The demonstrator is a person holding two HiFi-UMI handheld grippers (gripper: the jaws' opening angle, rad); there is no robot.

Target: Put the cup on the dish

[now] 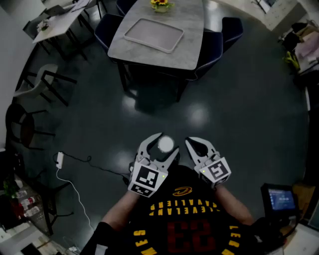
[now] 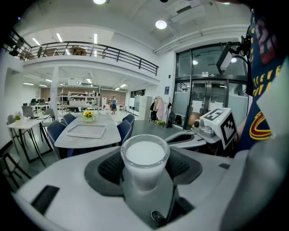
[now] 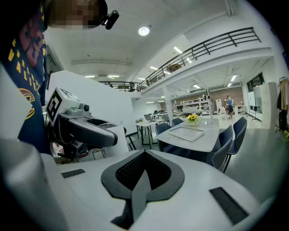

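A clear cup (image 1: 165, 143) with white contents stands upright between the jaws of my left gripper (image 1: 164, 147), which is shut on it and held close to the person's body. In the left gripper view the cup (image 2: 144, 160) fills the space between the dark pads (image 2: 108, 169). Beside it on the right, my right gripper (image 1: 195, 144) is shut and holds nothing; its pads (image 3: 135, 169) meet. Far ahead, a white rectangular tray-like dish (image 1: 153, 34) lies on a grey table (image 1: 192, 52). It also appears as the tray (image 2: 86, 131) and the tray (image 3: 186, 133) in the two gripper views.
Yellow flowers (image 1: 161, 4) stand at the table's far end. Dark blue chairs (image 1: 227, 35) ring the table. A dark glossy floor (image 1: 234, 109) lies between me and it. A white cable (image 1: 70, 179) trails at the left, chairs (image 1: 35, 99) stand further left, and a small screen (image 1: 280, 199) glows at the lower right.
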